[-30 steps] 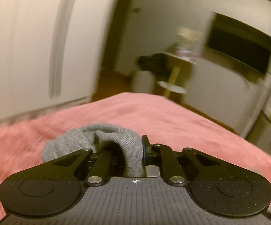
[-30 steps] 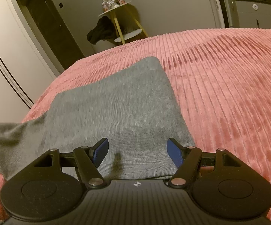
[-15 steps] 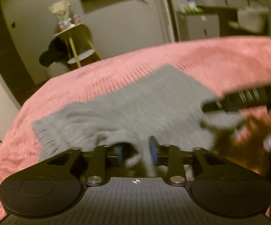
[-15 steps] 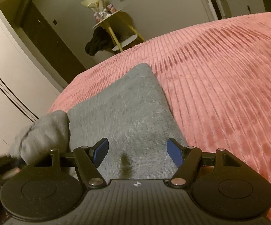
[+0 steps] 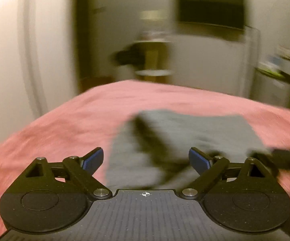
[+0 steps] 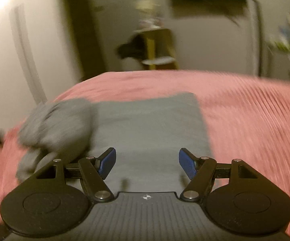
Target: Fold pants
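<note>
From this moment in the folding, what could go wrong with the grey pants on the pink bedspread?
1. The left gripper has just been opening and nothing is between its pads now; the bunched part of the grey pants at the left may land crumpled, not flat.
2. The right gripper is open above the folded part, so nothing pins it; it might shift on the ribbed pink bedspread.
3. Both views are blurred, so aiming the next grasp may be hard.

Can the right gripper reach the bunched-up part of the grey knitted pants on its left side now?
Probably yes. The right gripper is open and empty above the flat grey knitted pants, and the bunched-up part lies just left of its left finger on the pink ribbed bedspread; nothing stands between them.
</note>
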Motion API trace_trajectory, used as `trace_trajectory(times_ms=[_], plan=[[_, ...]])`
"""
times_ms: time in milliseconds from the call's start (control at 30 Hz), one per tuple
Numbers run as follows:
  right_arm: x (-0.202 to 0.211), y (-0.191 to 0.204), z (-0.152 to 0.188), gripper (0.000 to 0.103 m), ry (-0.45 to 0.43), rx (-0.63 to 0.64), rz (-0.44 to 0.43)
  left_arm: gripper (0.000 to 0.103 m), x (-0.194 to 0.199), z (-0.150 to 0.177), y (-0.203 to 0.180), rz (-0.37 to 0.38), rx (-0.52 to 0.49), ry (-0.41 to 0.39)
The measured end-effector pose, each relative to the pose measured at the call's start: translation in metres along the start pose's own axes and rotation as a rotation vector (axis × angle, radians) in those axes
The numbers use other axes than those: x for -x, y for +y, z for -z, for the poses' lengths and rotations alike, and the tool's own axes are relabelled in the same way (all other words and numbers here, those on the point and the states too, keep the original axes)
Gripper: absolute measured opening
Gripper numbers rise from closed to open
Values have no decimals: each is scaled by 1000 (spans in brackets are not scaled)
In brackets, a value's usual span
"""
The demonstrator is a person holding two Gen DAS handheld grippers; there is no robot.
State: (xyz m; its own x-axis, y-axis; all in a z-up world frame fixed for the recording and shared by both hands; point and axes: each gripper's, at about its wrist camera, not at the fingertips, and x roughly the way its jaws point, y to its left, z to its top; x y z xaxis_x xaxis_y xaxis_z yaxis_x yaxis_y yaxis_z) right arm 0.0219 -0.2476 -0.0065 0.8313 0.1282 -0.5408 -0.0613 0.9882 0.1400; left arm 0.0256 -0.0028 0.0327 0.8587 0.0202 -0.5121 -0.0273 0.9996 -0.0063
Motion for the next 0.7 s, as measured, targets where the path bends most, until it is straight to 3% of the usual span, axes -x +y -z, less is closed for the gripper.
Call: trace_trajectory(times_ms=[67, 133, 233, 300, 533, 700], plan=[[6, 32, 2, 70, -29, 117, -35, 96, -18, -2, 28, -105, 154, 73], [8, 55, -1, 70, -60, 187, -51, 96, -29, 3, 56, -150, 327, 121], [1, 81, -8, 70, -70, 272, -45, 92, -41, 18, 90, -167, 539, 193], [-8, 97, -12, 70, -57, 326, -59, 93, -36, 24, 108, -167, 631, 194], [-45, 140, -5, 71, 10, 460, -25, 94, -35, 27, 102, -115, 605, 157], [-50, 160, -4, 71, -36, 573, 22, 94, -34, 32, 107, -92, 641, 162]])
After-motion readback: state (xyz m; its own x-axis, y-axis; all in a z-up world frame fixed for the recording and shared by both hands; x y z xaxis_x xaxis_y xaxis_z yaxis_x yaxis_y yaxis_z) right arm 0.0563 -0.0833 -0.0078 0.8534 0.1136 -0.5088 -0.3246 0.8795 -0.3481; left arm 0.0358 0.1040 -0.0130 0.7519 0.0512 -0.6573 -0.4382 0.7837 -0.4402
